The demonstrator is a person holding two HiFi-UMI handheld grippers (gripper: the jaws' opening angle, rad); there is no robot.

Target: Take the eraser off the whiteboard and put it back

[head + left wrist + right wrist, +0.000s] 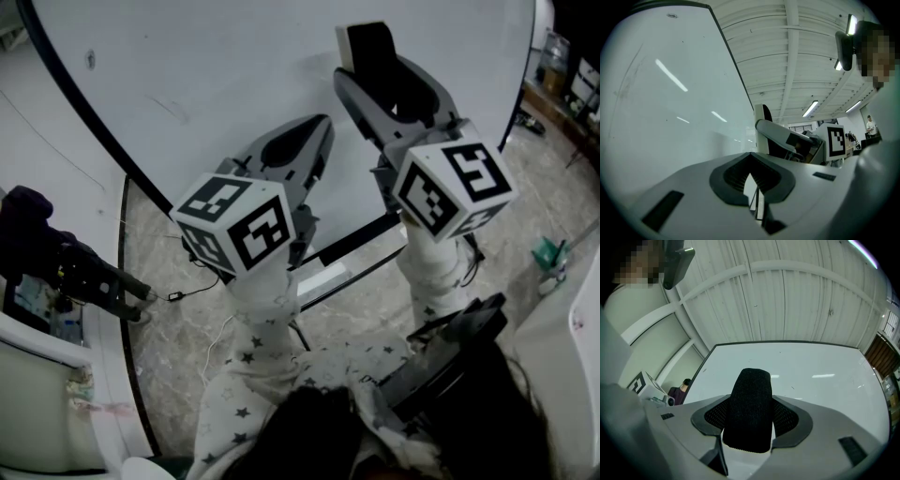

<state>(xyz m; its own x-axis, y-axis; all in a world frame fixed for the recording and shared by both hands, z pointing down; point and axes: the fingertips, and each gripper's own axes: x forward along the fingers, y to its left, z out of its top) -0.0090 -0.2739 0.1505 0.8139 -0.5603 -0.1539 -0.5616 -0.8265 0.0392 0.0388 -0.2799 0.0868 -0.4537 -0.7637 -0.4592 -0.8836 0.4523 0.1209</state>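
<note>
The whiteboard fills the upper part of the head view, and its face is almost blank. My right gripper is raised in front of it, shut on the eraser, a block with black felt and a white back. In the right gripper view the eraser stands upright between the jaws, felt side toward the camera, with the whiteboard behind. My left gripper hangs lower and to the left, its tips together with nothing in them. The left gripper view shows the right gripper holding the eraser just off the board.
The whiteboard's black lower frame bar runs under both grippers above a marbled floor. A person in dark clothes stands at the left edge. A cable lies on the floor. A green object and a cluttered shelf sit at the right.
</note>
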